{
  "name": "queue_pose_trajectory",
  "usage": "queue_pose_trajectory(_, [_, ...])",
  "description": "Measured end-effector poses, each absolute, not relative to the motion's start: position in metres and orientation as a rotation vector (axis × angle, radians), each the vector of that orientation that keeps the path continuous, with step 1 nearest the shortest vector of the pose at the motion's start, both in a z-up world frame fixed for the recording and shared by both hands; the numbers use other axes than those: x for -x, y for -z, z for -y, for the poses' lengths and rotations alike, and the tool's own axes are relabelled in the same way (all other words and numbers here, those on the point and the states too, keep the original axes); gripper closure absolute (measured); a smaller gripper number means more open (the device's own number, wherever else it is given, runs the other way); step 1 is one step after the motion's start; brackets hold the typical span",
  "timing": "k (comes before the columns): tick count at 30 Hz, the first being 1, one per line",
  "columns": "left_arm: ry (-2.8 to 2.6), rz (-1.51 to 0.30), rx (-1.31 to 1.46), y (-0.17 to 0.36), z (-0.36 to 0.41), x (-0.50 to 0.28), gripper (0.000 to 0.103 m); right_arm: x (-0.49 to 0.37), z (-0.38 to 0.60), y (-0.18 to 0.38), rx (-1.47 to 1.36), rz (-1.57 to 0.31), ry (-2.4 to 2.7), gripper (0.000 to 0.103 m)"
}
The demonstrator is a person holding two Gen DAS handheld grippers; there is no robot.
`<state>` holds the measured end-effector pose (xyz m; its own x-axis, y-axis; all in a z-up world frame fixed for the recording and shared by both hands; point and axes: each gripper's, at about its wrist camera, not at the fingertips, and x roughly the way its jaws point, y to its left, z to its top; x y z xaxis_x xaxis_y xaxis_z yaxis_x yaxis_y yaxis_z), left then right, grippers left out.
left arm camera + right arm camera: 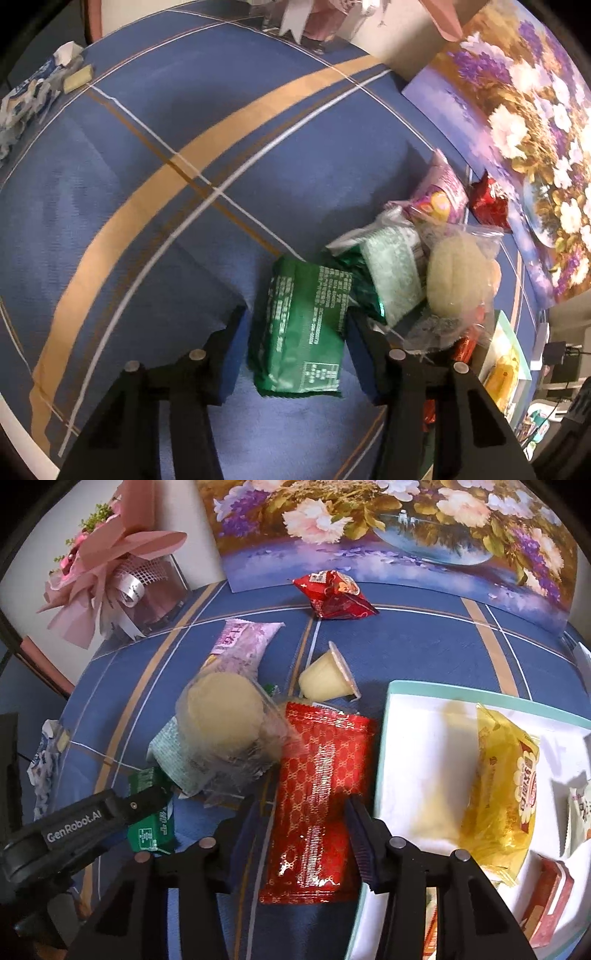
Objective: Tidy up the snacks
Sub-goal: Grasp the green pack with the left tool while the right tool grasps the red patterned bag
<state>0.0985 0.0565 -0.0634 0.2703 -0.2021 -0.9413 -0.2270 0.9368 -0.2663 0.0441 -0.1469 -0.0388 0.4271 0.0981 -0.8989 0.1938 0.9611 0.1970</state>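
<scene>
Blue cloth with tan and white stripes covers the table, seen from both wrist cameras. Nearest the left gripper, a green packet lies flat on the cloth between the two spread fingers, which flank it on either side; whether the pads touch it cannot be told. Just beyond it sits a heap of snacks: a pale green packet, a clear bag holding a round cream-coloured cake, and a purple packet behind those. A small red packet lies farther off, near the foot of a flower painting propped at the table's far edge.

To the left of the heap the cloth stretches wide and bare as far as a crumpled blue-and-white wrapper near the far left rim.

The right gripper points down over a long red patterned packet, its fingers parted with the packet lying between them. Immediately right of it stands a white tray with a teal rim, holding a yellow packet. Beyond the red one, a jelly cup lies tipped on its side. A pink bouquet stands at the far left corner against the wall.
</scene>
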Motion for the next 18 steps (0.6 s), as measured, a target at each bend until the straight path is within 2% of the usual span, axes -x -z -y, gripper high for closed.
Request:
queue_pose_trajectory(7, [-0.025,-1.307,0.403,0.064,-0.065,-0.099,0.049,-0.045,0.127,0.034,-0.304,-1.127,-0.032,0.052])
queue_pose_trajectory(18, [-0.029,-1.313,0.389,0.063,-0.055,-0.102,0.049,-0.045,0.136,0.037,-0.252,-1.149,0.101,0.052])
